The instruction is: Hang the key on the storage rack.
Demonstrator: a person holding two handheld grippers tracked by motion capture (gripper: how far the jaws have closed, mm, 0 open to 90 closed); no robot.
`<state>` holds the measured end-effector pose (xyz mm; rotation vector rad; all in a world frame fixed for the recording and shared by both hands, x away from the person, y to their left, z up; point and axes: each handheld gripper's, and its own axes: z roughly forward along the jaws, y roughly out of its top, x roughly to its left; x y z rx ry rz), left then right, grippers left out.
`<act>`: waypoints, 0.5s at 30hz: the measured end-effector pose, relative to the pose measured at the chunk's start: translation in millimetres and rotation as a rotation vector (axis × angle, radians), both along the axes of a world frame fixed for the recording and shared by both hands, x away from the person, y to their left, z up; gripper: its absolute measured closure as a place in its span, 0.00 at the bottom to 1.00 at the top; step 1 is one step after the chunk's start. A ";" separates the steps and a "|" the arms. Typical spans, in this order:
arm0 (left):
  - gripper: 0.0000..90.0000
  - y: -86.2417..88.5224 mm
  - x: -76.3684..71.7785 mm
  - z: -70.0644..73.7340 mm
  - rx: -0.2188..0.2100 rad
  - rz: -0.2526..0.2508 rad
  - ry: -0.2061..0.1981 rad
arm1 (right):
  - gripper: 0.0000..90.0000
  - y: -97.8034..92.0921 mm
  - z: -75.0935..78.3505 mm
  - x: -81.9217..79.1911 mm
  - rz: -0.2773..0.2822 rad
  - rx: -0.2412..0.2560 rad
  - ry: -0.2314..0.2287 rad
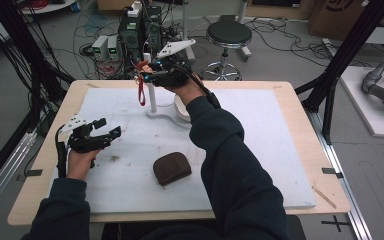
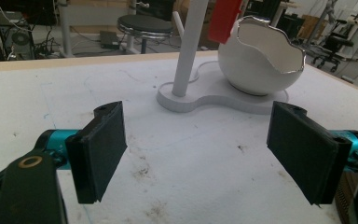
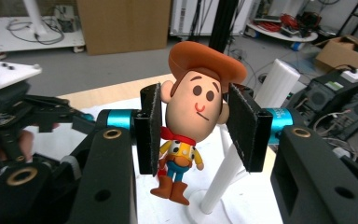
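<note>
A small cowboy figure (image 3: 193,98) with a brown hat hangs in the air, its head pinched between the pads of my right gripper (image 3: 193,130). In the high view that gripper (image 1: 147,70) is at the top of a white post (image 1: 151,92), and a red strap (image 1: 141,92) dangles from the figure (image 1: 143,67). The post rises from a white base (image 2: 214,100) that also carries a white bowl (image 2: 261,60) with a wavy rim. My left gripper (image 1: 109,128) rests open on the white mat at the left, its jaws wide apart in its own view (image 2: 200,149) with nothing between them.
A brown pouch (image 1: 171,168) lies on the white mat (image 1: 260,150) near the front middle. A person's right arm (image 1: 220,145) reaches across the mat to the stand. Behind the table are a black stool (image 1: 228,35), computer boxes (image 1: 130,32) and floor cables.
</note>
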<state>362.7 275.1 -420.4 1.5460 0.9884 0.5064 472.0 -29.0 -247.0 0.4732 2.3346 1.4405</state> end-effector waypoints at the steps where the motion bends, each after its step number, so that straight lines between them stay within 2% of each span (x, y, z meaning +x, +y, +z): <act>1: 0.22 0.1 0.0 0.0 0.001 0.000 0.001 | 0.64 0.8 -0.3 2.0 -0.012 -0.006 0.002; 8: 0.22 0.8 0.1 -0.2 -0.001 0.001 -0.001 | 0.64 -3.7 -8.0 14.6 -0.077 -0.029 0.035; 11: 0.22 0.8 0.1 -0.3 0.000 0.000 0.000 | 0.64 -10.0 -18.3 21.4 -0.107 -0.057 0.058; 15: 0.22 0.3 -0.1 -0.3 -0.001 -0.001 0.000 | 0.64 -17.3 -34.4 25.1 -0.120 -0.066 0.091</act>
